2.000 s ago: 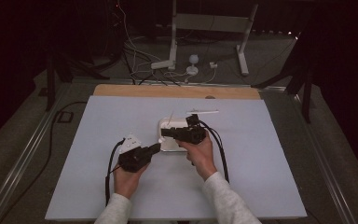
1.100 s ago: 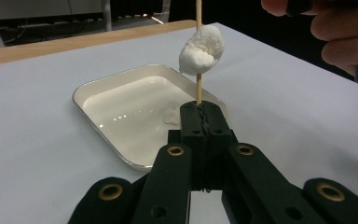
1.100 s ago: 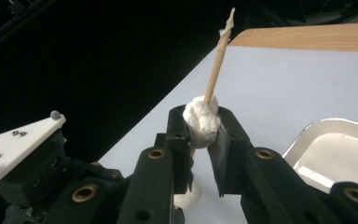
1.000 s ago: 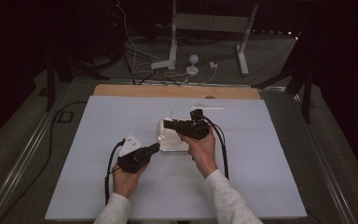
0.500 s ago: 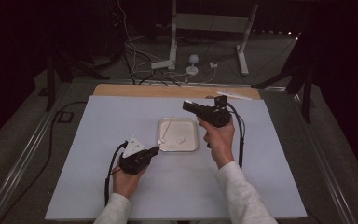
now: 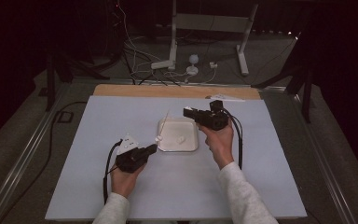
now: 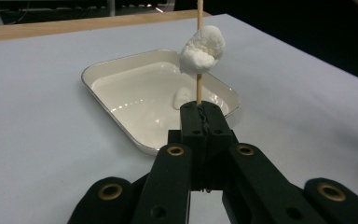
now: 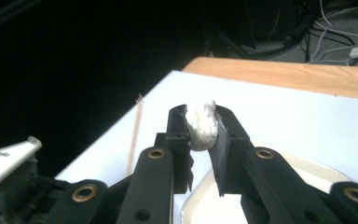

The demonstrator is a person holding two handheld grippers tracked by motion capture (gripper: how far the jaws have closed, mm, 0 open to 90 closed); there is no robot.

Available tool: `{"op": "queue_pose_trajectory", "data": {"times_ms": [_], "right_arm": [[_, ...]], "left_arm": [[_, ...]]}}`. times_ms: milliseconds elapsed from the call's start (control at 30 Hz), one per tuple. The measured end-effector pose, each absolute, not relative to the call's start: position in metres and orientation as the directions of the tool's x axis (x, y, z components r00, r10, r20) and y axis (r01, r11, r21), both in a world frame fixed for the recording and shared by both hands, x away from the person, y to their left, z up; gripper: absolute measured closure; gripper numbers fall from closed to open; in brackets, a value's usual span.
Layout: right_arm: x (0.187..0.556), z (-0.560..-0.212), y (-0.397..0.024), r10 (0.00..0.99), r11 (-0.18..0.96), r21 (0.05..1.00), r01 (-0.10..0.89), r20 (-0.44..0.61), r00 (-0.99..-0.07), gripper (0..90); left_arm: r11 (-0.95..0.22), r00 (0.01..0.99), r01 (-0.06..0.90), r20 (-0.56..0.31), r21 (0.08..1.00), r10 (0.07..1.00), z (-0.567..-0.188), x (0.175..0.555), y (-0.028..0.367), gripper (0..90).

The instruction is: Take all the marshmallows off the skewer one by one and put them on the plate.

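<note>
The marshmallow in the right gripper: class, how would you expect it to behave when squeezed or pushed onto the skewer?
The marshmallow bulges between the right gripper's jaws, so it is probably soft and easily squashed. It looks light for its size. One already sits on the thin skewer, so it likely pierces easily.

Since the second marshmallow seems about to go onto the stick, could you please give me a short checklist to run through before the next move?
1. Thin wooden skewer clamped in the left gripper: ok, jaws shut on it.
2. First white marshmallow seated on the skewer: ok, threaded above the jaws.
3. Second white marshmallow held by the right gripper: ok, pinched between the jaws.
4. Skewer's free tip lined up with the held marshmallow: not ok, the right gripper sits off beside the far right corner of the white rectangular tray, away from the skewer.
5. Spare small white piece in the tray: ok.
6. Skewer tip sharp and undamaged: cannot tell.
</note>
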State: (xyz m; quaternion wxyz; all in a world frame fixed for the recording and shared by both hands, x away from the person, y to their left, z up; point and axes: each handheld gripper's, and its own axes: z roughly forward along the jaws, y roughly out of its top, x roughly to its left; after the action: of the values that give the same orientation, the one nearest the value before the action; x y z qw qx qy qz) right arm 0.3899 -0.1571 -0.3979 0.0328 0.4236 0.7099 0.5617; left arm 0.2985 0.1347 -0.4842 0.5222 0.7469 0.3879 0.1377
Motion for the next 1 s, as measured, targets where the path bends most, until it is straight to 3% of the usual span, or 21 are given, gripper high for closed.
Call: {"op": "queue_pose_trajectory", "data": {"times_ms": [733,1000], "right_arm": [[0.397,-0.469,-0.147,0.746,0.21,0.725,0.657,0.316,-0.586,75.1],[0.399,-0.476,-0.148,0.765,0.207,0.698,0.686,0.322,-0.558,46.1]], "left_arm": [[-0.151,0.655,0.451,-0.211,0.88,0.725,-0.484,0.3,0.134,90.0],[-0.15,0.654,0.453,-0.213,0.879,0.726,-0.484,0.3,0.135,90.0]]}}
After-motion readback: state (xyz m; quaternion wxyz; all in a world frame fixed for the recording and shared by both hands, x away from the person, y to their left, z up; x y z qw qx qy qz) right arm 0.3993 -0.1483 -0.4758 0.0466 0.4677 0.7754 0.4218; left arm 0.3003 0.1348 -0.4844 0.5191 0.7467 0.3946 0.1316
